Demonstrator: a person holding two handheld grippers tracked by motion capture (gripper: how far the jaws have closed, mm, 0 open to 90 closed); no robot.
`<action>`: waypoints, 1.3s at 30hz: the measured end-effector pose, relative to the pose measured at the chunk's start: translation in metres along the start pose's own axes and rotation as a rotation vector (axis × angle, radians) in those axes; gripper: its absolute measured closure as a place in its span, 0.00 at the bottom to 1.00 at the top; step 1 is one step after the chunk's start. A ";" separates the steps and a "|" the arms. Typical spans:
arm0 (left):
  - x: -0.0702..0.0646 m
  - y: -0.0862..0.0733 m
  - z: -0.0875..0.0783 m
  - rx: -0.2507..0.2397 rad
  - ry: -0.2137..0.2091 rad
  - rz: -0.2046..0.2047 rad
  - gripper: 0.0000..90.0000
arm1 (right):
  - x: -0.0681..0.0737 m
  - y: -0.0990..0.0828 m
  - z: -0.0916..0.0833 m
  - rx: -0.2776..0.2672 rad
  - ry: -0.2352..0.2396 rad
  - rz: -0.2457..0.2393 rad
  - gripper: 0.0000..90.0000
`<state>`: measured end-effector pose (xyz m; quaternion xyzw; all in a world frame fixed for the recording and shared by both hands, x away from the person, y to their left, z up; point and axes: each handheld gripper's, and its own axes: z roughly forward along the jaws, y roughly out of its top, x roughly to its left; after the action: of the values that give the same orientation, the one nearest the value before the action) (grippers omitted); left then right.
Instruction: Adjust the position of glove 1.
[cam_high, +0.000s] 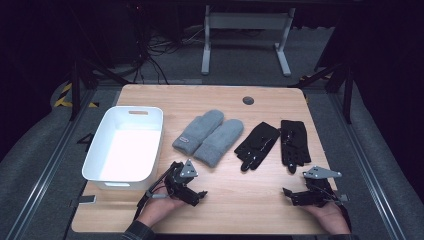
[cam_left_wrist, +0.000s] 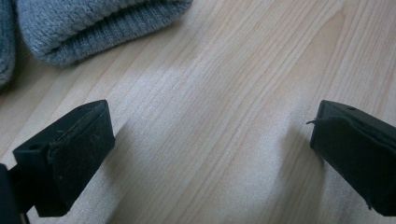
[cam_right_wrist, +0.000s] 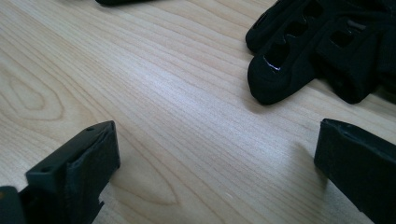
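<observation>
A pale wooden table (cam_high: 225, 200) stood in a dark room. Near its front edge the left gripper (cam_high: 200, 196) was held with jaws wide apart and empty, and the right gripper (cam_high: 289, 194) likewise. Just beyond the left one lay the grey mittens (cam_high: 210, 135); the black gloves (cam_high: 275, 142) lay beyond the right, the white bin (cam_high: 95, 160) at far left. Nothing had been picked up; a reach forward and closure on a mitten cuff (cam_left_wrist: 93, 32) was judged next.

- my left gripper (cam_high: 200, 194) sits low near me, jaws spread wide, nothing between them.
- my right gripper (cam_high: 287, 192) rests low too, jaws wide apart and empty.
</observation>
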<state>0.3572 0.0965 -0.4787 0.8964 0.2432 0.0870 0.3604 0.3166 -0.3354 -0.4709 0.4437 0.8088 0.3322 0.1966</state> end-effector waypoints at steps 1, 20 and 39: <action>0.000 0.000 0.000 0.000 -0.001 -0.001 0.00 | 0.000 0.000 0.000 0.000 0.000 0.000 0.01; 0.001 0.014 -0.013 -0.024 0.007 -0.079 0.17 | -0.001 0.000 0.001 0.000 0.002 -0.002 0.00; 0.013 0.041 -0.026 -0.047 0.048 -0.115 0.17 | 0.000 0.000 0.000 0.000 0.003 -0.003 0.00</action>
<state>0.3750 0.0935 -0.4319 0.8698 0.3009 0.0931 0.3798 0.3168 -0.3357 -0.4709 0.4419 0.8098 0.3323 0.1961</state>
